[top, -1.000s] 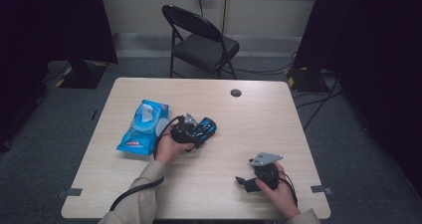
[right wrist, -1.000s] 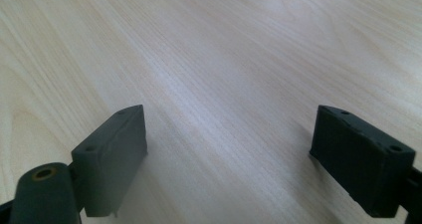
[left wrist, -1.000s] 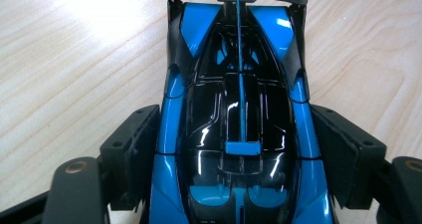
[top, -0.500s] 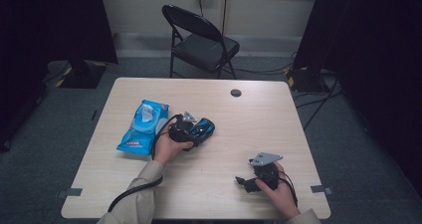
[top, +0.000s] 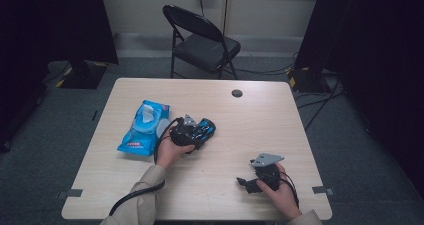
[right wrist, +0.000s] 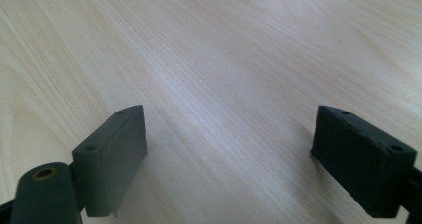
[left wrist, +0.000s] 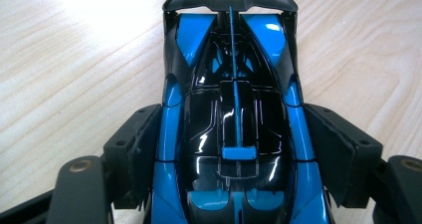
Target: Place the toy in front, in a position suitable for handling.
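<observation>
Two tongs in view over a pale wood worktop (top: 280,115). Lower right of the high view: right tongs (top: 246,183) in a hand at the near edge, jaws spread wide with bare wood grain between the pads (right wrist: 114,154). Left of centre: left tongs (top: 204,130) in the other hand, jaws set wide on either flank of a blue-and-black toy car (left wrist: 234,129), pads (left wrist: 134,149) against its sides in the left gripper view, car resting on the wood with its rear wing toward the top of that frame. Just left of the car: blue wet-wipes pack (top: 142,127), lying flat. Farther back, upper centre: small dark round disc (top: 237,93). Beyond the worktop: black folding chair (top: 202,42).
</observation>
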`<act>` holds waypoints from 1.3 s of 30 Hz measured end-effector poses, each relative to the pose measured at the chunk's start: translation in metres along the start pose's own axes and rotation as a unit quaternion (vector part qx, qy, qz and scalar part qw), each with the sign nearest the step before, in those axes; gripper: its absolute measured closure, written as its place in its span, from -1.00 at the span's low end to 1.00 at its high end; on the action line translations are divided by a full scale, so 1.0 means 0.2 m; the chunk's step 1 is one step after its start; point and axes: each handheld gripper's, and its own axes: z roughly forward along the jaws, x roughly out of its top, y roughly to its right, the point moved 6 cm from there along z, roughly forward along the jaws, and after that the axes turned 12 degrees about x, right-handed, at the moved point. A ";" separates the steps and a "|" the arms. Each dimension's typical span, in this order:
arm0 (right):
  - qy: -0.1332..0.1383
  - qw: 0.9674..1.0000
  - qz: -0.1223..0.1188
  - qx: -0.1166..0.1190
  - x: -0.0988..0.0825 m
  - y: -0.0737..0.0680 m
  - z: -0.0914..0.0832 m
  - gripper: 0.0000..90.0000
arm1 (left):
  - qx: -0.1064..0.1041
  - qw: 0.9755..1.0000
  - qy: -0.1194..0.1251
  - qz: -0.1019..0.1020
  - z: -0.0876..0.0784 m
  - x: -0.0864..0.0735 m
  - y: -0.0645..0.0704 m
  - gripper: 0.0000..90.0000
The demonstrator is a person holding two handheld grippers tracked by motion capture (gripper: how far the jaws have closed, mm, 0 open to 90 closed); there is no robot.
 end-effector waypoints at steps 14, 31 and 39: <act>0.000 1.000 0.000 0.000 0.00 0.00 0.00 -0.70 | 0.017 1.000 -0.004 -0.011 0.05 0.02 0.03 -0.53; 0.000 1.000 0.000 0.000 0.00 0.00 0.00 -0.70 | 0.014 1.000 -0.017 -0.010 -0.02 0.05 0.01 -0.39; 0.000 1.000 0.000 0.000 0.00 0.00 0.00 -0.70 | 0.012 1.000 -0.018 -0.007 -0.05 0.06 0.00 -0.39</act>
